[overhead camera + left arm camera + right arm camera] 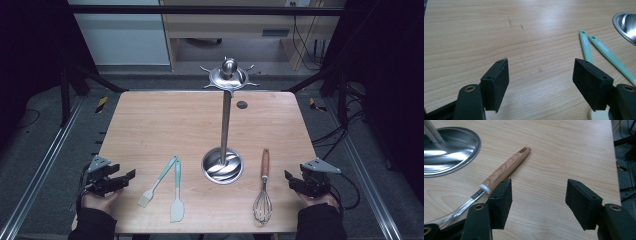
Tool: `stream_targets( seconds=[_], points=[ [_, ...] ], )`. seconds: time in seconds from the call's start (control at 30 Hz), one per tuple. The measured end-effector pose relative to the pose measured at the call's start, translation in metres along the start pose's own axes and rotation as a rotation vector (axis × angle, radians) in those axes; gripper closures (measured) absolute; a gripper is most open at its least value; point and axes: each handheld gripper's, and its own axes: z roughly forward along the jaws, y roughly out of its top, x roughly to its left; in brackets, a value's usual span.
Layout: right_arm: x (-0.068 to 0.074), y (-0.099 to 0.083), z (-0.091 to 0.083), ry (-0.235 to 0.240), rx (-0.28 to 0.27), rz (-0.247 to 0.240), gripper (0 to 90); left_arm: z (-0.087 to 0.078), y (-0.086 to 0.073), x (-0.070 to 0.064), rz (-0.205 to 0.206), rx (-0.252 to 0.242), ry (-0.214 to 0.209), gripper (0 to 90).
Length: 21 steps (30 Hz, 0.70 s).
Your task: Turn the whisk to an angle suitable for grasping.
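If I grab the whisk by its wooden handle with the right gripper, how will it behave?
The whisk probably lifts easily: its wire head looks light and open. The round wooden handle may roll if nudged sideways. The smooth wood could slip between the right gripper jaws, so grip squarely.

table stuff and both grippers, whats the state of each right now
left gripper: open, holding nothing
right gripper: open, holding nothing
whisk: lying flat, untouched
brush: lying flat beside the spatula
spatula: lying flat
utensil stand: upright, nothing hanging on its hooks
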Motion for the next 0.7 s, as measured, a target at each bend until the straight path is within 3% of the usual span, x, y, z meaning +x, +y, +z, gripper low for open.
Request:
stream_targets(
  seconds=[0.37, 0.47, 0.7],
  points=[
    [0.015, 0.008, 0.000, 0.057, 0.043, 0.018, 43.2, -0.002, 0.000, -0.007, 0.034, 0.008, -0.027, 31.8],
    [0.021, 0.010, 0.000, 0.073, 0.048, 0.011, 43.9, 0.000, -0.001, -0.009, 0.064, 0.025, -0.019, 30.8],
    [0.034, 0.017, 0.001, 0.109, 0.057, 0.007, 45.4, -0.001, 0.001, -0.013, 0.076, 0.029, -0.015, 31.6]
  ],
)
